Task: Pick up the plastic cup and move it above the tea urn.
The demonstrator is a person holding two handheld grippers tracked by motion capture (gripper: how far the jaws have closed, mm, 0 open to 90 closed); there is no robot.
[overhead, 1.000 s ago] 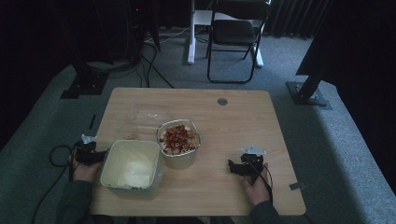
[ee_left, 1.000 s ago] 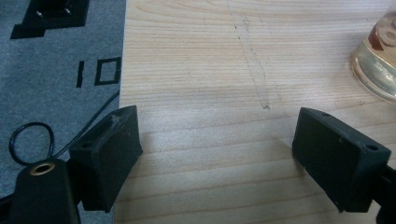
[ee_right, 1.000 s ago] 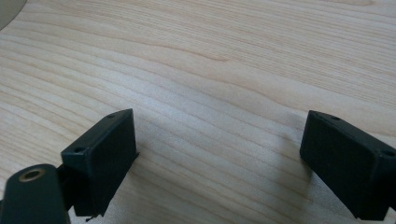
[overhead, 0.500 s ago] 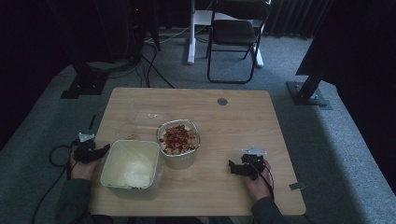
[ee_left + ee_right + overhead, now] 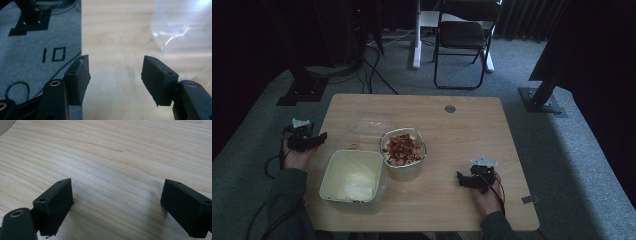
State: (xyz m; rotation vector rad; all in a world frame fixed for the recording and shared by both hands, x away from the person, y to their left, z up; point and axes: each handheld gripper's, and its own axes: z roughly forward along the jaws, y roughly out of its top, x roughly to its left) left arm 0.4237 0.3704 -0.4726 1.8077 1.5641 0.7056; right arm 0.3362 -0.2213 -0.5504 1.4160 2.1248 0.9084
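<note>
High view: left gripper (image 5: 309, 141) at worktop (image 5: 462, 130) left edge; right gripper (image 5: 472, 180) near front right. Filled bowl (image 5: 403, 150) and cream tub (image 5: 352, 175) touch, centre-left.

Left gripper view: jaws wide, empty; clear plastic lid (image 5: 180, 27) ahead. Judged pre-grasp; next, reach for lid.

Right gripper view: jaws wide, empty; bare wood, ample room.
</note>
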